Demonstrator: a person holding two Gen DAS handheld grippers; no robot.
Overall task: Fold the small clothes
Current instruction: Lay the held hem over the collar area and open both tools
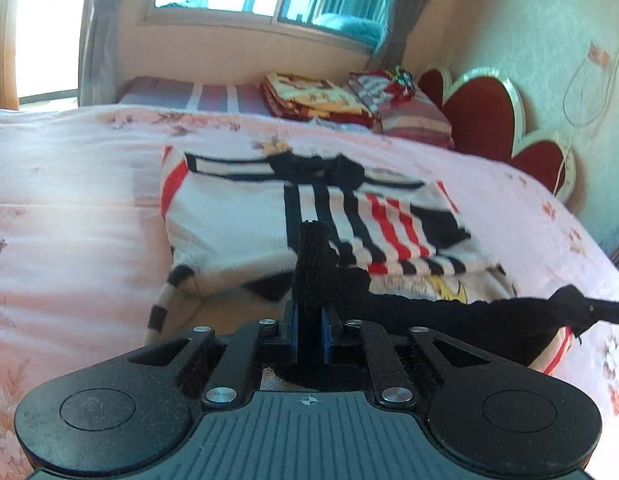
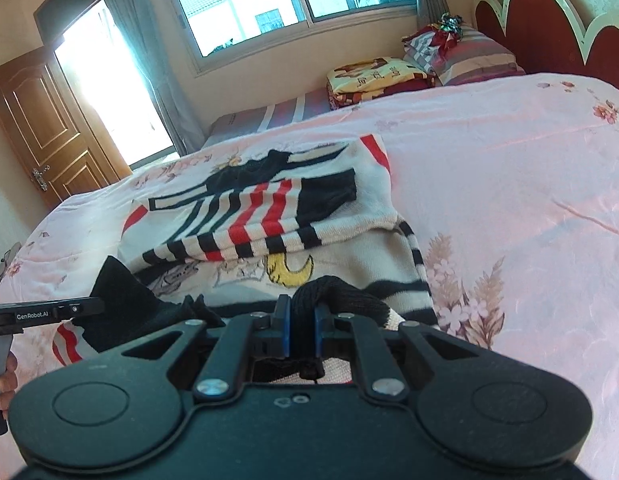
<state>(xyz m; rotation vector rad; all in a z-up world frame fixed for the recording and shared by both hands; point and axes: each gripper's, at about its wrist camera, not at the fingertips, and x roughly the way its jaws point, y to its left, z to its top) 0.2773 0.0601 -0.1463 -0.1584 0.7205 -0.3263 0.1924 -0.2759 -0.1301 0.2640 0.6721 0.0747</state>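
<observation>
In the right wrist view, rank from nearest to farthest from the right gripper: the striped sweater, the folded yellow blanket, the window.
1. Striped sweater: its black hem is in the right gripper, body just ahead.
2. Folded yellow blanket: far bedside, right of centre.
3. Window: back wall, beyond the bed.

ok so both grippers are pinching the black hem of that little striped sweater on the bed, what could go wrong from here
The left gripper and right gripper each pinch only a small bunch of the sweater's black hem; the knit could slip out mid-fold.

The sleeves already folded across the striped sweater lie loose, so lifting the hem quickly may undo them.

The pink quilt is soft, so it could bunch up under the fold.
</observation>
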